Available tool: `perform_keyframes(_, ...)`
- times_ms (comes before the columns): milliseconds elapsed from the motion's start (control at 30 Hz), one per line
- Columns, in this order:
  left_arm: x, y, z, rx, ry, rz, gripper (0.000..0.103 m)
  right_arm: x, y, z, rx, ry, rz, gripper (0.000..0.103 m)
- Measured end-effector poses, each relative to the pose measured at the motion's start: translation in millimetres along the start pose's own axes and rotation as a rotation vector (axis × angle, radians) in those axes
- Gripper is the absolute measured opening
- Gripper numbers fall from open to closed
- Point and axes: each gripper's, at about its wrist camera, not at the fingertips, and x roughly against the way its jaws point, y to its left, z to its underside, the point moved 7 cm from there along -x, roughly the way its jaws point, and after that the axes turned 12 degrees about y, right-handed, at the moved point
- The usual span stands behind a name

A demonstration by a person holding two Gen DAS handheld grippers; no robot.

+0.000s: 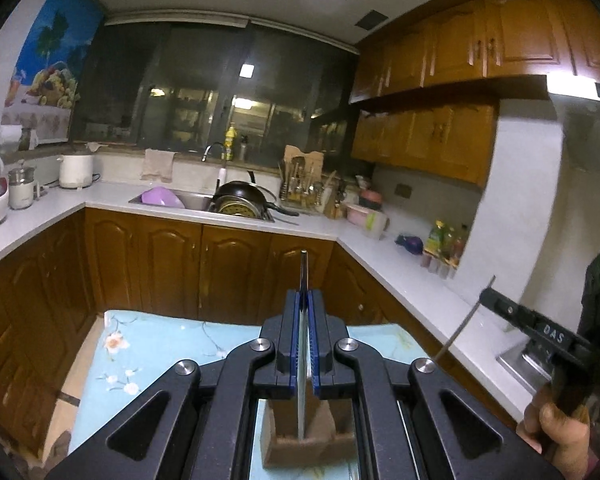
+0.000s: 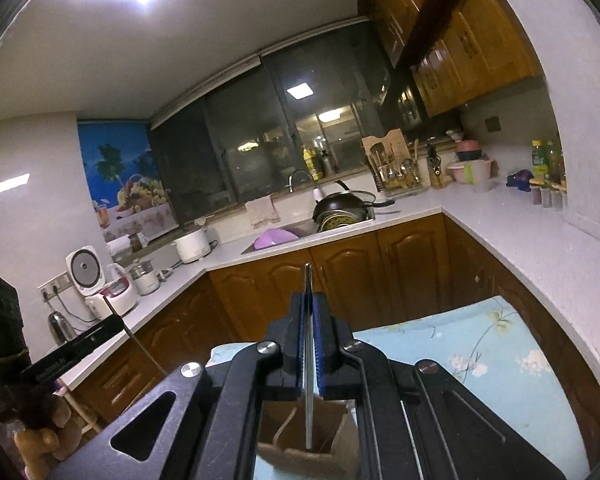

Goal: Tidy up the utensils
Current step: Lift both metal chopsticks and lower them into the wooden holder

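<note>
Black hand-held gripper (image 1: 305,300) — blue pads (image 1: 296,332), silver screws (image 1: 260,345).

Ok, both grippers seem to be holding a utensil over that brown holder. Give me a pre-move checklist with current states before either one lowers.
1. Left gripper shut on a thin metal utensil: ok.
2. Right gripper shut on its utensil: ok.
3. Left utensil's lower end inside the brown holder: ok.
4. Right utensil's lower end inside the holder: ok.
5. Holder resting on the floral cloth: ok.
6. Type of utensil in either grip: cannot tell, both seen edge-on.
</note>
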Motion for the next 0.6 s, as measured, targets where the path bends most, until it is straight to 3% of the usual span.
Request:
perform_keyframes(300, -86, 16, 41, 0.094, 0.059, -0.048, 0.002, -47, -23, 33, -0.042, 0.059, 0.031, 0.004)
perform_keyframes(600, -132, 22, 52, 0.129, 0.132, -0.047, 0.002, -79, -38, 71, -0.08, 0.138, 0.042, 0.004)
